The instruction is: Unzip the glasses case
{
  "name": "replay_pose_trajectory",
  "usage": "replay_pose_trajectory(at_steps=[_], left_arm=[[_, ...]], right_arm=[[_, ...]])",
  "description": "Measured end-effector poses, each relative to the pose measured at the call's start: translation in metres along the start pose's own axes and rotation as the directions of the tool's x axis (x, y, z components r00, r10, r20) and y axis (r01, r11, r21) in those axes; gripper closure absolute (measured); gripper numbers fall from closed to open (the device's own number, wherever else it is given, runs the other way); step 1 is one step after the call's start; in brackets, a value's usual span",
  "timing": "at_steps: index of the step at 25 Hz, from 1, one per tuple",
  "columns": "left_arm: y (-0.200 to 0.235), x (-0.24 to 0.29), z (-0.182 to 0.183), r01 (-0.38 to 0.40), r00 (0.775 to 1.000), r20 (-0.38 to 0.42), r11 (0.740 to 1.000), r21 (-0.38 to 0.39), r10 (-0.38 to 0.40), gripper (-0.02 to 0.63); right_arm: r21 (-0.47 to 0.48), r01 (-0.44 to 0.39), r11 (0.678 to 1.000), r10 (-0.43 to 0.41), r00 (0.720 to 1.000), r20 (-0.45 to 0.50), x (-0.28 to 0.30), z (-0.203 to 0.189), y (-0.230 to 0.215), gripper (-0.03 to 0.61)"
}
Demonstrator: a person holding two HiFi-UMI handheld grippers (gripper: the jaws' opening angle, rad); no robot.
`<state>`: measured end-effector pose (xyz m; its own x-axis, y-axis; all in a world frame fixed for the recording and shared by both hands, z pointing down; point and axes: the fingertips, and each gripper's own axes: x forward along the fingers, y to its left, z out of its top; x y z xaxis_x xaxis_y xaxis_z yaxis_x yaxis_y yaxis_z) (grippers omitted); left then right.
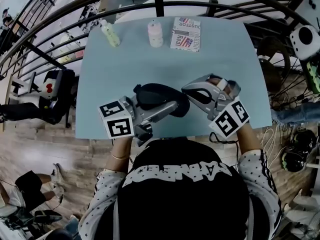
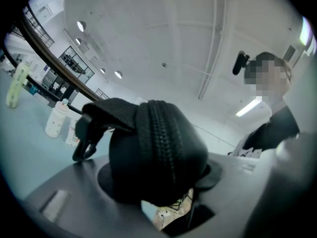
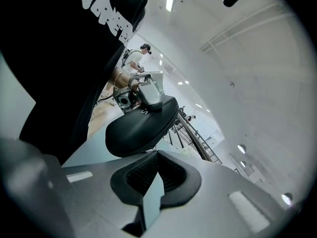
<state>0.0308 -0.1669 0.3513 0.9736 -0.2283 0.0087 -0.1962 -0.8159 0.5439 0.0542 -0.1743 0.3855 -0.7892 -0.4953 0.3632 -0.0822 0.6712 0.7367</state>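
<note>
The person stands at the near edge of a pale blue table [image 1: 225, 49], both forearms in black-and-white patterned sleeves reaching forward, each hand behind its gripper's marker cube. The left gripper [image 1: 172, 105] lies about level and points from the near left corner toward the middle of the table. Its jaws are clamped on the black glasses case [image 1: 157, 95], which they hold just above the tabletop near the front edge. In the left gripper view the case fills the gap between the jaws, standing on its edge with the zipper [image 2: 161, 133] running up and over its rounded end. A black strap with a clip [image 2: 85, 144] hangs off one side of the case. The right gripper [image 1: 187, 90] comes in from the near right, angled toward the left gripper and tipped a little downward. Its tips are just beside the right end of the case. In the right gripper view its jaws are closed together, and I cannot make out anything pinched between the pads; the dark shell of the case sits right past their tips. At the far edge of the table stand a green bottle [image 1: 111, 35], a pale bottle [image 1: 155, 34] and a printed box [image 1: 185, 34], well apart from the grippers.
</note>
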Motion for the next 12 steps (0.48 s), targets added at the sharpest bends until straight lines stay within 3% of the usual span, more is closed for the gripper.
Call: replay_pose_trajectory(at_steps=[12], left_arm=[[-0.004, 0.018, -0.009, 0.081, 0.995, -0.062, 0.997, -0.019, -0.082, 0.614]], right_arm=[[0.015, 0.044, 0.999, -0.043, 0.998, -0.055, -0.012, -0.005, -0.001, 0.572]])
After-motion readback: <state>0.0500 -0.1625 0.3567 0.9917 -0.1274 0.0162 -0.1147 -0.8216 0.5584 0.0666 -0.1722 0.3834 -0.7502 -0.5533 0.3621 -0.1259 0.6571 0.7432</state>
